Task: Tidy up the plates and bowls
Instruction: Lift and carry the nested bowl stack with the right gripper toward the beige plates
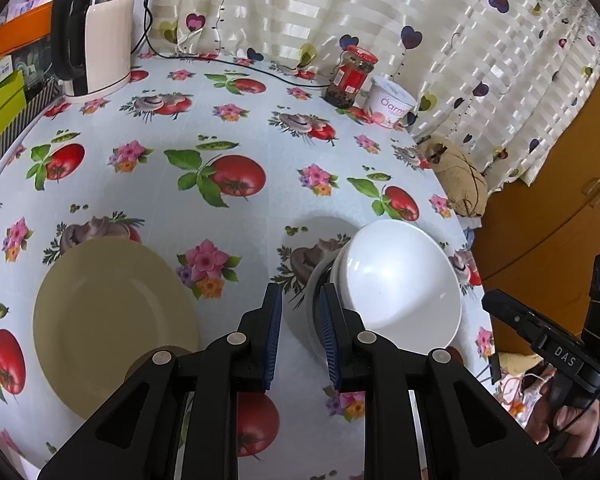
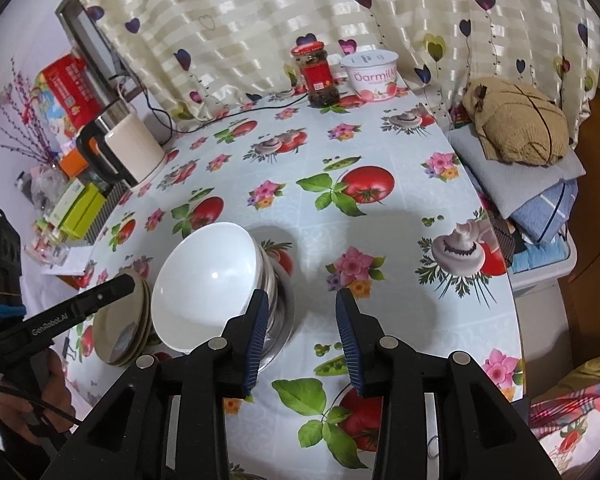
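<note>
The plates (image 2: 118,328) sit partly behind the bowl (image 2: 204,280), with the left gripper's arm crossing their top edge, so their count is hard to tell. Under the bowl, the metal dish (image 2: 280,312) shows only along one side. In the left view, a gripper arm covers the plate's (image 1: 112,316) near rim. The jar's (image 2: 316,76) label is too small to read. The hand (image 1: 564,420) on the right gripper runs off the picture's edge.
</note>
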